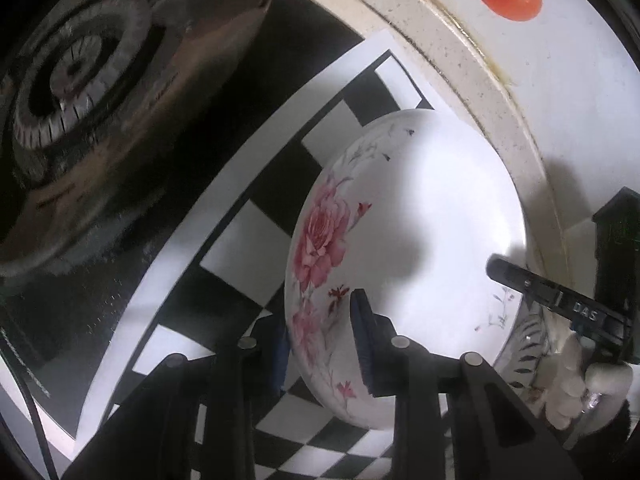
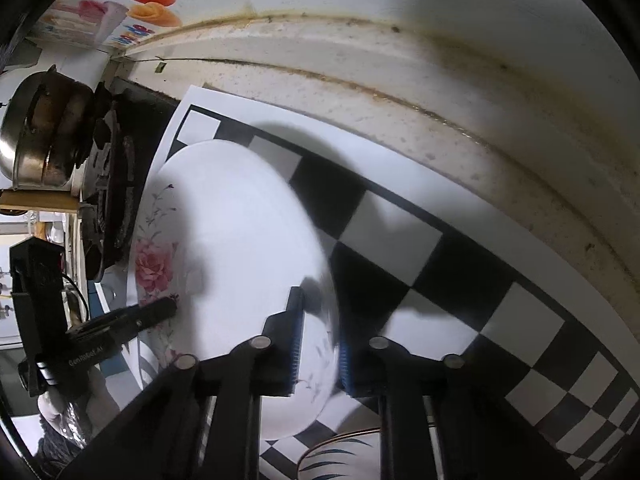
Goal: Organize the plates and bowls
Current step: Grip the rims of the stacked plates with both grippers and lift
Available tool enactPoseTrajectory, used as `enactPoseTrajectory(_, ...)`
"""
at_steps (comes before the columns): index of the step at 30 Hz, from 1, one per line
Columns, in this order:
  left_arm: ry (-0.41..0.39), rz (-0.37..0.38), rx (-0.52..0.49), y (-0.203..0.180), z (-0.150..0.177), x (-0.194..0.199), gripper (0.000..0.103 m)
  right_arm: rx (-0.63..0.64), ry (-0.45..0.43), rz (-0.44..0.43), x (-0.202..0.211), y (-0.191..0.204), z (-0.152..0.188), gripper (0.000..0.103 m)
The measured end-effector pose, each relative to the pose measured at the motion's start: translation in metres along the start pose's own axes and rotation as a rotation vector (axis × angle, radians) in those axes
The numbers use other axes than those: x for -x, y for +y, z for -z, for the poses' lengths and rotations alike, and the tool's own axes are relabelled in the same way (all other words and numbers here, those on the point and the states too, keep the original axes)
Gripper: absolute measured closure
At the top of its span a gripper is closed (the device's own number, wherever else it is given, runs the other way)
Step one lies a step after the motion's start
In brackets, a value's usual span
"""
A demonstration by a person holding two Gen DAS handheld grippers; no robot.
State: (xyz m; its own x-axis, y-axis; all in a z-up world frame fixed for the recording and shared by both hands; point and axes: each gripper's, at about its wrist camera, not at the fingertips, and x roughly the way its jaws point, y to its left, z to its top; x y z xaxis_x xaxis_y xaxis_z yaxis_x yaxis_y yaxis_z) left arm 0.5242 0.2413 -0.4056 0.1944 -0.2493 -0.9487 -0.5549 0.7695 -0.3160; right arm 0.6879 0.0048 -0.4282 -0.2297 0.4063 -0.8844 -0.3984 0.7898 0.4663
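While a gas burner point(image 1: 68, 92) sits far left, the left tongs point(image 1: 320, 344) pinch the rose-patterned plate point(image 1: 420, 232) by its flowered rim above the checkerboard mat point(image 1: 240, 236) on the worktop point(image 2: 400, 80); the right tongs point(image 2: 318, 344) pinch its opposite rim, with another patterned dish point(image 2: 340, 456) just below.

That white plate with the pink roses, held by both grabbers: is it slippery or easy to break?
The rose plate looks like glazed ceramic, so probably stiff, breakable and somewhat slick. The left gripper and right gripper each pinch only its rim, so it might slip or swing. It hangs tilted above the checkered sheet; a drop could chip it.
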Motion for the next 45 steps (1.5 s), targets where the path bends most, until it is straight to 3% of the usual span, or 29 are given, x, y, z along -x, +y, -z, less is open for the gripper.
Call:
enactPoseTrajectory(8,-0.031,-0.031,-0.047,-0.009,0.025,0.005,0.078,0.014,-0.036,-0.001,0.002,0.0,0.008,0.087)
enactPoseTrajectory(11,-0.038,-0.034,-0.063,-0.019,0.016,0.006,0.078,0.014,-0.04,-0.006,0.003,0.0,0.012,0.087)
enactPoseTrajectory(26,-0.093,-0.042,-0.21,-0.052,0.036,0.045,0.078,-0.015,-0.133,-0.022,0.04,0.003,0.051,0.088)
enactPoseTrajectory(34,-0.107,-0.013,-0.309,-0.067,0.061,0.083,0.078,-0.064,-0.222,-0.024,0.082,0.003,0.101,0.089)
enactPoseTrajectory(45,-0.114,0.033,-0.49,-0.094,0.13,0.124,0.078,-0.165,-0.347,-0.022,0.133,0.002,0.216,0.089)
